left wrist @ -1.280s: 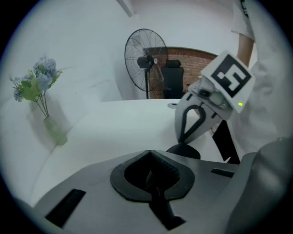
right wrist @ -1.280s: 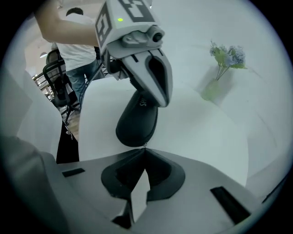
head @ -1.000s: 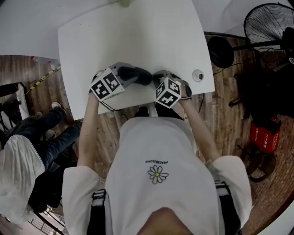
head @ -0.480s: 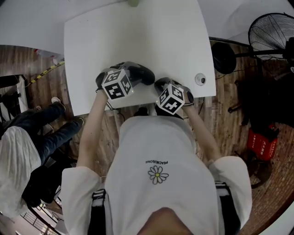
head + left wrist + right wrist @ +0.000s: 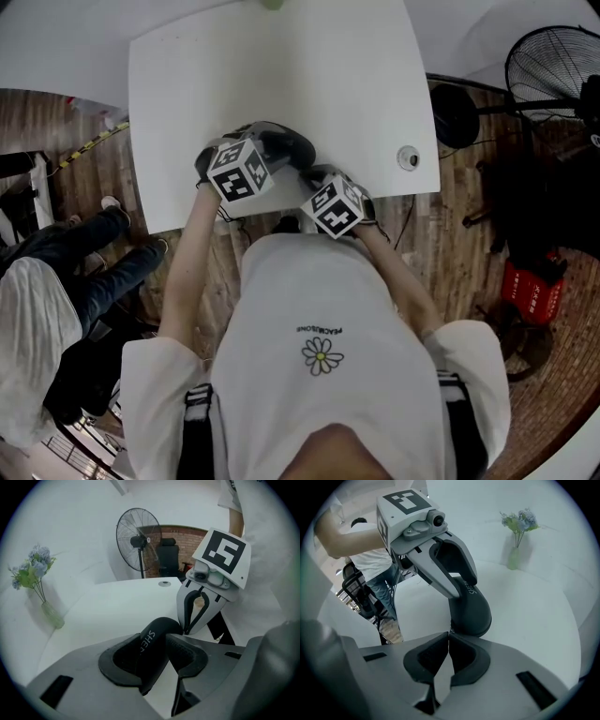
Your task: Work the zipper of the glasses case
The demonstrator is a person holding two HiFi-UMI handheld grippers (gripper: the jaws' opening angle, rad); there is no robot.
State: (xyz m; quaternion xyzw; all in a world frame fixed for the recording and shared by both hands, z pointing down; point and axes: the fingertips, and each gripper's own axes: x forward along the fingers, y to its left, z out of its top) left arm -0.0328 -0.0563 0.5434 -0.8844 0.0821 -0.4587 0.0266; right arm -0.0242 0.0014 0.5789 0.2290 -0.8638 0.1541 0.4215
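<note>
Left gripper (image 5: 157,644): jaws standing wide, having just been opening, straddling the black glasses case (image 5: 471,613) without clamping it. Right gripper (image 5: 449,641): jaws pressing together, tips sitting right at the case's lower end. Glasses case: resting on the white table (image 5: 281,75), near the edge closest to the person. Vase of flowers (image 5: 514,557): standing on the table well beyond the case. Fan (image 5: 138,541): standing off the table, well apart from the case
</note>
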